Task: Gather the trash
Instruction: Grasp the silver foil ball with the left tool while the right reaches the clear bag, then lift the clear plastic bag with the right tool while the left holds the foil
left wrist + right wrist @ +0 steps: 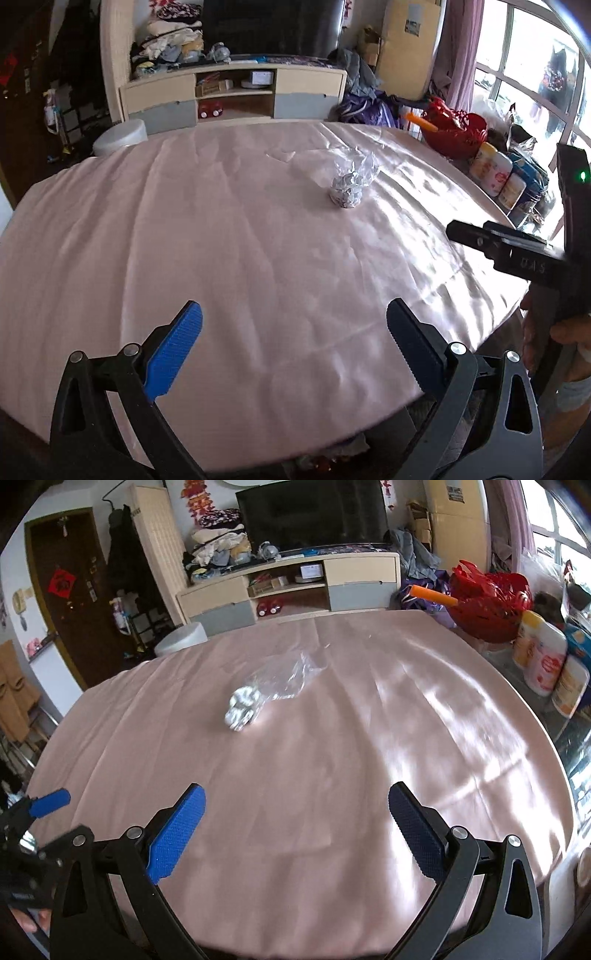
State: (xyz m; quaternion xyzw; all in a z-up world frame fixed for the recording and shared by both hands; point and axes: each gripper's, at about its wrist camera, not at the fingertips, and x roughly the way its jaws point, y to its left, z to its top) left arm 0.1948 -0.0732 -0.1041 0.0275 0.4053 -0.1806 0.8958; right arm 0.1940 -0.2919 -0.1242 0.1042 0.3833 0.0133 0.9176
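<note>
A crumpled ball of silver foil [346, 191] lies in a clear plastic wrapper [356, 166] on the pink tablecloth [184, 229], past the table's middle. It also shows in the right wrist view as the foil ball [242, 708] with the clear wrapper [291, 677] trailing behind it. My left gripper [295, 332] is open and empty above the near edge of the table. My right gripper [295, 812] is open and empty, also near the front edge. The right gripper's black body [517, 251] shows at the right of the left wrist view.
A red basket [487, 605] with an orange stick, several bottles [543, 657] and tins stand on a side surface to the right. A TV cabinet [291, 587] stands behind the table. A white round container [181, 638] sits off the far left edge. Some litter [347, 446] lies below the table's front edge.
</note>
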